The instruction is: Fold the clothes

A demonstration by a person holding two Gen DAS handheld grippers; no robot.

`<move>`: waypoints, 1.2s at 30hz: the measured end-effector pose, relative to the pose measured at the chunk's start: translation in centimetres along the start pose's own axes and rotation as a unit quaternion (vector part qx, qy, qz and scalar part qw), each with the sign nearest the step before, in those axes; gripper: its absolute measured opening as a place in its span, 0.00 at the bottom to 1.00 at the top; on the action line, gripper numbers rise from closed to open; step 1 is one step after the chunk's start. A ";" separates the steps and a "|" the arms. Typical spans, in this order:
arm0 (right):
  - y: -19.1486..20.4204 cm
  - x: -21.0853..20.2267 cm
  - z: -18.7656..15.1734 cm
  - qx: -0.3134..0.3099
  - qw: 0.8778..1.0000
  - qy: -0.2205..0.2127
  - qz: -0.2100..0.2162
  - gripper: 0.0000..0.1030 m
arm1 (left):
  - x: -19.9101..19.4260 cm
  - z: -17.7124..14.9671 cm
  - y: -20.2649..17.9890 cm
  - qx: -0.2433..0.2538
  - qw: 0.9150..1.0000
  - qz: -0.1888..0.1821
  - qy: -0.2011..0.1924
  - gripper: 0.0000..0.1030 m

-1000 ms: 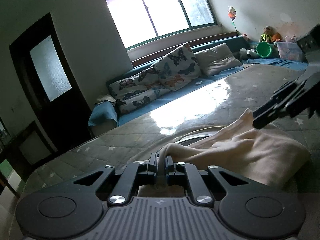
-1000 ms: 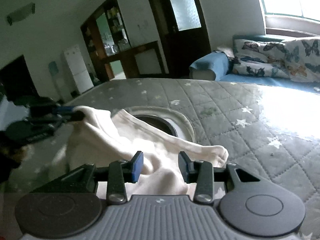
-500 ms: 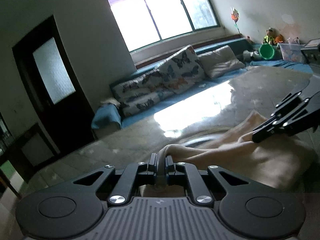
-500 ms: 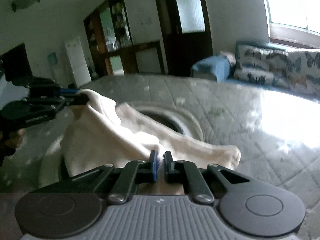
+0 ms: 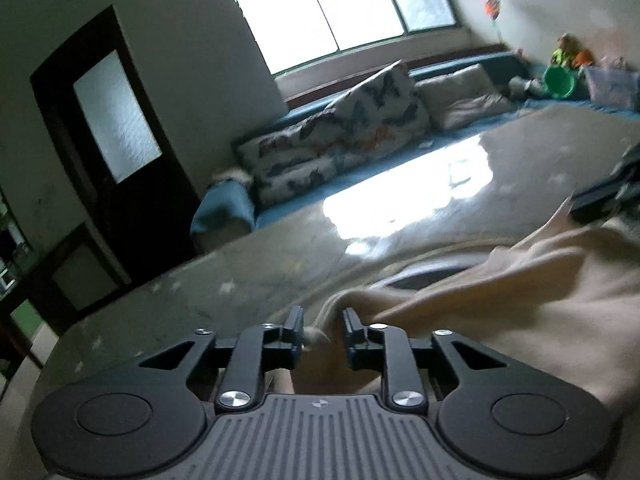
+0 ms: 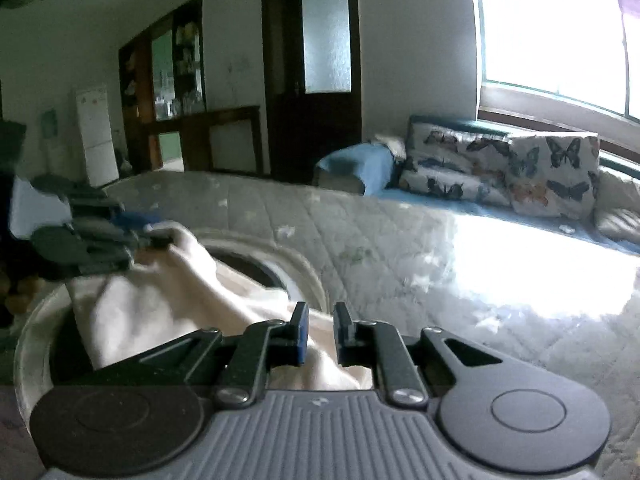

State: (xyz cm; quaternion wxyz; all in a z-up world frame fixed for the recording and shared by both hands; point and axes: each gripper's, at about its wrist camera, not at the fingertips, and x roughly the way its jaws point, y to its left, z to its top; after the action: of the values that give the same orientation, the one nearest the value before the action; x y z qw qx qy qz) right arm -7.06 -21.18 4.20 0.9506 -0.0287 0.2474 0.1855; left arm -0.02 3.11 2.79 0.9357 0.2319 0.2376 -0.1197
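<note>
A cream garment (image 5: pixel 520 312) (image 6: pixel 160 304) lies bunched over a round pale-rimmed basin (image 6: pixel 304 264) on the grey star-quilted mattress (image 6: pixel 400 248). My left gripper (image 5: pixel 323 322) is opening: a fold of the cloth sits loosely between its fingers, with the pads off it. In the right wrist view it shows blurred at the left (image 6: pixel 156 236), the cloth's corner at its tip. My right gripper (image 6: pixel 321 320) has cloth filling its narrow gap, and its jaws are starting to open. In the left wrist view the garment rises to a taut peak at the right gripper (image 5: pixel 580 200).
Butterfly cushions (image 6: pixel 500 168) and a blue bench seat (image 5: pixel 360 176) run under the bright window. A dark door (image 5: pixel 116 152) and a wooden cabinet (image 6: pixel 176 92) stand behind the mattress, with a white fridge (image 6: pixel 94 132). A green bowl (image 5: pixel 558 82) and toys sit far right.
My left gripper dropped lower and forward, and its shut jaws parted around the fold. My right gripper closed on the cloth half a second ago; its jaws now stand slightly wider.
</note>
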 end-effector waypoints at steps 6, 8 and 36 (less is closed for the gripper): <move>-0.4 0.3 0.7 0.029 0.998 0.004 0.054 0.13 | -0.6 0.1 0.9 0.005 1.000 0.014 0.016 0.33; -1.2 0.8 1.4 0.048 0.997 0.001 0.068 0.13 | -1.3 0.8 1.5 -0.010 1.000 -0.002 0.006 0.35; -1.6 4.3 1.5 0.066 0.995 0.030 0.069 0.09 | -0.1 3.3 -0.1 -0.003 0.995 -0.095 -0.030 0.15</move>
State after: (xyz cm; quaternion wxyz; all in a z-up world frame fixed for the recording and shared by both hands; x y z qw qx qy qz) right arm -2.30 -21.04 3.43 0.9273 0.0457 0.2894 0.2330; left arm 1.12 1.45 5.42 0.9274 0.2017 0.2310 -0.2140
